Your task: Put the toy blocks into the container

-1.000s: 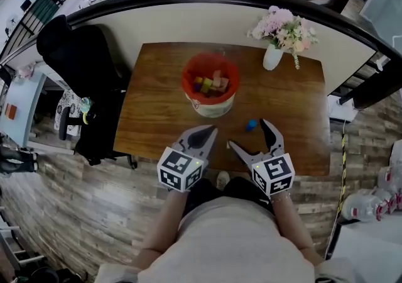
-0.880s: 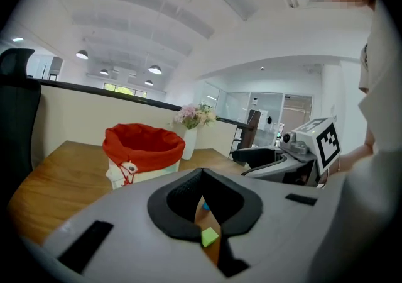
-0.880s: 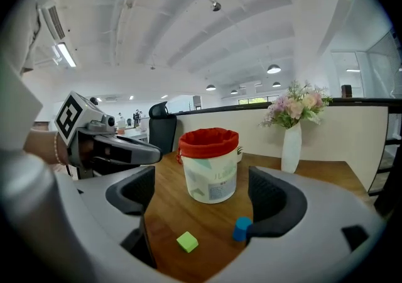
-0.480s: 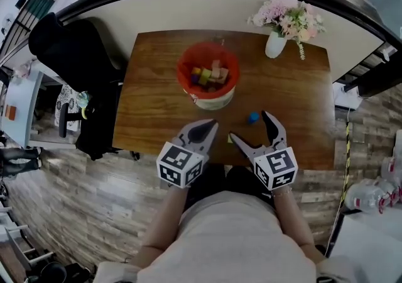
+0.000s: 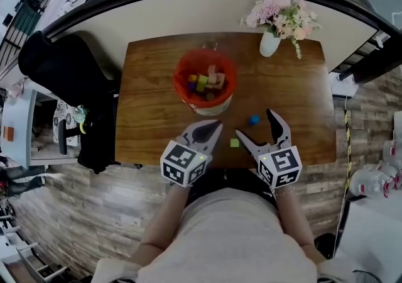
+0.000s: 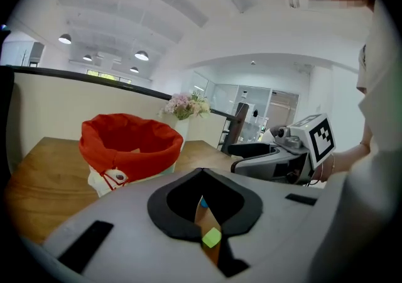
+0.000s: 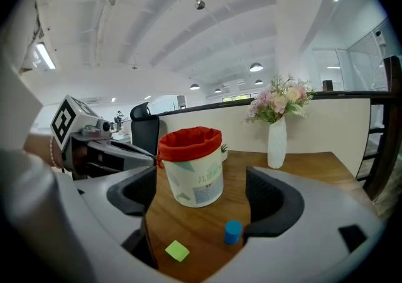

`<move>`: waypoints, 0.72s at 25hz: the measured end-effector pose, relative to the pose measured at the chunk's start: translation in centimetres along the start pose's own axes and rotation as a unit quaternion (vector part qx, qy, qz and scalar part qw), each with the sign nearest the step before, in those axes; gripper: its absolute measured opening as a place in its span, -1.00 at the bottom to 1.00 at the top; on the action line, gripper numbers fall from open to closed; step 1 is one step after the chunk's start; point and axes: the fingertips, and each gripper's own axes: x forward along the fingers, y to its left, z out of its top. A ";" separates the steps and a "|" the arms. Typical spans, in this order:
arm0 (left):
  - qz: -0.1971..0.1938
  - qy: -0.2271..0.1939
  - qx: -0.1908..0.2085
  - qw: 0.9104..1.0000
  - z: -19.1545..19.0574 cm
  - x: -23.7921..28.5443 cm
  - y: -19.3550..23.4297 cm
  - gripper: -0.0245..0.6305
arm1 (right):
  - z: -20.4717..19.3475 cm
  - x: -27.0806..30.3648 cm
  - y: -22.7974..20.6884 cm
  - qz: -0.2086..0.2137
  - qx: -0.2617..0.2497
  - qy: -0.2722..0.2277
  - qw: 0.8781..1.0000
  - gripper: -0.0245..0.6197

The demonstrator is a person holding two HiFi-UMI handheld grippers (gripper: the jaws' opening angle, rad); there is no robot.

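With your right gripper [image 7: 200, 209] spread wide and your left gripper [image 6: 201, 172] closed empty, straddle the blue block [image 7: 232, 231] at lower centre evenly before squeezing.

The bucket [image 5: 210, 107] sits in the middle of the table [image 5: 151, 105], and there are blocks [image 5: 204, 80] in it. The vase [image 5: 270, 44] stands behind it to the right, at the far edge, and a chair [image 5: 56, 68] is off to the left of the table. In front of the bucket, the round block [image 5: 253, 120] lies on the table to the right, and the square block [image 5: 235, 143] lies near it, closer to the person.
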 end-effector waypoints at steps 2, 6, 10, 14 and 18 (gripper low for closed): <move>-0.010 0.005 0.003 1.000 0.0 0.4 0.1 -0.88 | 0.2 0.0 -0.3 -0.011 0.002 -0.004 1.000 0.41; -0.031 0.013 0.010 0.999 0.0 1.1 0.1 -0.88 | 0.0 -0.2 -1.3 -0.047 0.014 -0.008 0.999 0.40; -0.049 0.024 0.012 0.998 -0.5 2.0 0.1 -0.88 | -0.5 -0.5 -1.8 -0.063 0.019 -0.006 0.998 0.40; -0.063 0.036 0.010 0.997 -1.2 3.0 0.0 -0.88 | -1.7 -0.6 -2.1 -0.068 0.026 0.010 0.997 0.40; -0.077 0.053 0.008 0.996 -2.2 3.8 -0.5 -0.88 | -3.5 -0.5 -2.7 -0.069 0.042 0.029 0.996 0.38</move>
